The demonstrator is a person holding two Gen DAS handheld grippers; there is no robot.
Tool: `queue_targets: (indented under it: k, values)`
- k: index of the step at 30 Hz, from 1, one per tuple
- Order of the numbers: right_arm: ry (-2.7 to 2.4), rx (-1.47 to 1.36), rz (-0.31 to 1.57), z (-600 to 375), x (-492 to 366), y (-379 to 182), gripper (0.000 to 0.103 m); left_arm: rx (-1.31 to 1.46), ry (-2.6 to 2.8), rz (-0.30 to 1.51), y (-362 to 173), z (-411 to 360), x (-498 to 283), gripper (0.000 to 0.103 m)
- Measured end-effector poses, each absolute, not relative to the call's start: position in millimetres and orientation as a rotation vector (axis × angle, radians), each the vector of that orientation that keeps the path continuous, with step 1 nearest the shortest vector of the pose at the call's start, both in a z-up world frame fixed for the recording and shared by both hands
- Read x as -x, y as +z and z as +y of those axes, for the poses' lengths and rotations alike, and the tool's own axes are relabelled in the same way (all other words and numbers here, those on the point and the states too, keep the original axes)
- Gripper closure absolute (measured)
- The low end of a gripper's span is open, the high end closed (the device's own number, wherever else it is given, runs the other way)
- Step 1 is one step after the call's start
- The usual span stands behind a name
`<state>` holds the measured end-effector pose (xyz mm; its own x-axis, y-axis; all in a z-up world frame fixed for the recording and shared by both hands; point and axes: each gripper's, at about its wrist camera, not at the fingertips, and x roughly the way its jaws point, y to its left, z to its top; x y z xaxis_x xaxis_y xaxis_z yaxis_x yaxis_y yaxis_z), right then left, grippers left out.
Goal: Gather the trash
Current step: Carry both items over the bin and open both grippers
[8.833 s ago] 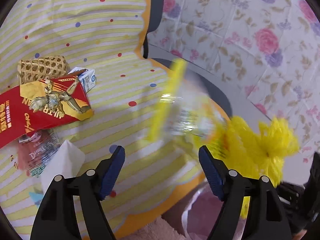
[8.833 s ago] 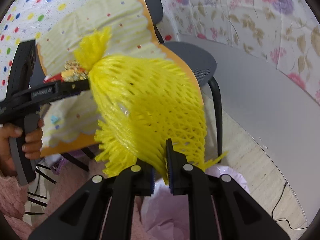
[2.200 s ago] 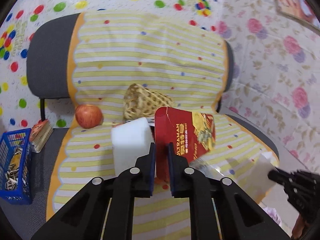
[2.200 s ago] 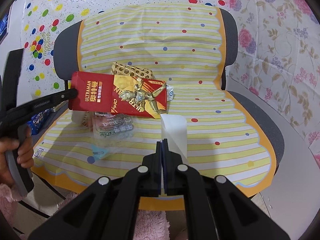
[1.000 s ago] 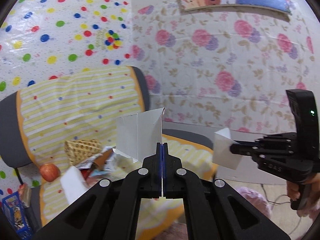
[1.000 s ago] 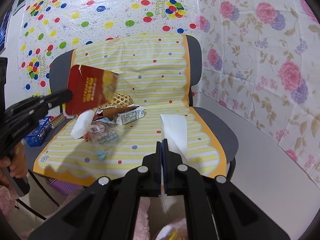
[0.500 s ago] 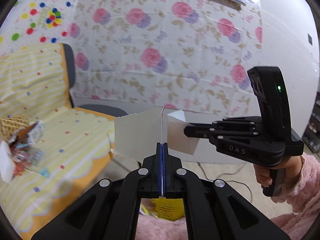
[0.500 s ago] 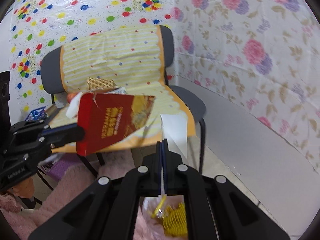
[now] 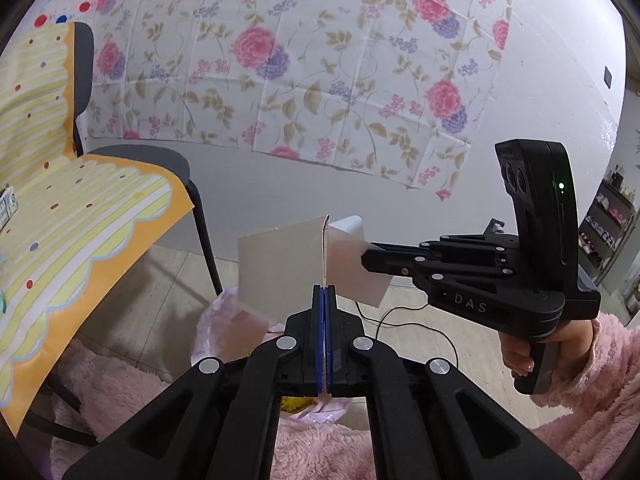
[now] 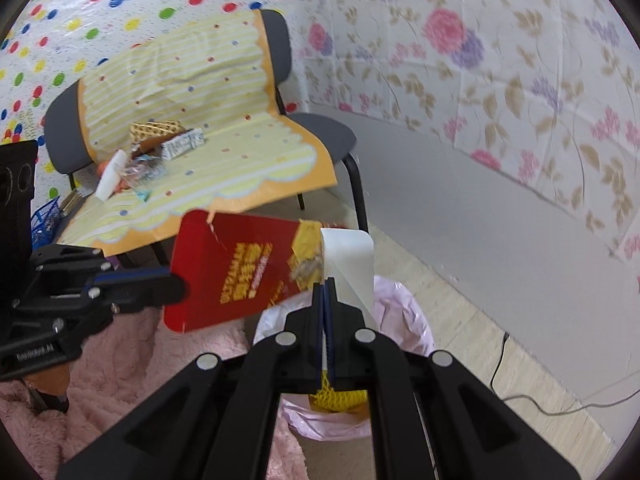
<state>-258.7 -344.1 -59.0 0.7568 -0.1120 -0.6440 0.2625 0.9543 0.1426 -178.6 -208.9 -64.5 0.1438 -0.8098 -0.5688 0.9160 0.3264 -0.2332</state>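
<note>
Red box (image 10: 240, 276), light stiff card, is hanging edge-pinched in closed left gripper (image 10: 176, 280); closed right gripper (image 10: 326, 284) is pinching white paper (image 10: 348, 264) at center frame over pink bag (image 10: 404, 320).

Chair seat (image 10: 256, 160): you see a wicker basket (image 10: 154, 130), small carton (image 10: 184, 145), white block (image 10: 109, 176), clear wrapper (image 10: 140, 172).
Floor (image 10: 460, 328): pink trash bag (image 10: 404, 320), black cable (image 10: 552, 404).
</note>
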Motion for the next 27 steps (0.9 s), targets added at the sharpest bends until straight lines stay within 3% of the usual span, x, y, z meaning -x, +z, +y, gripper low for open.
queue_targets:
  k: [11, 13, 14, 15, 16, 17, 18, 27]
  values:
    - [-0.223, -0.265, 0.76, -368, 235, -104, 0.101, -0.188, -1.253, 0.79, -88, -244, 157, 0.1]
    - [-0.228, -0.281, 0.772, -373, 232, -113, 0.092, -0.194, -1.224, 0.801, -93, -246, 152, 0.099]
    - [-0.229, -0.292, 0.776, -375, 230, -117, 0.087, -0.194, -1.208, 0.802, -94, -245, 149, 0.096]
    - [-0.228, -0.297, 0.781, -376, 229, -119, 0.075, -0.189, -1.191, 0.802, -94, -243, 146, 0.09]
    - [-0.232, -0.297, 0.785, -378, 227, -121, 0.072, -0.184, -1.17, 0.802, -95, -241, 143, 0.086]
    - [-0.234, -0.296, 0.788, -379, 226, -122, 0.072, -0.177, -1.143, 0.801, -95, -236, 138, 0.077]
    - [-0.232, -0.296, 0.788, -380, 226, -120, 0.072, -0.171, -1.124, 0.798, -94, -233, 135, 0.075]
    - [-0.217, -0.227, 0.648, -369, 235, -59, 0.072, -0.075, -0.913, 0.728, -68, -172, 114, 0.065]
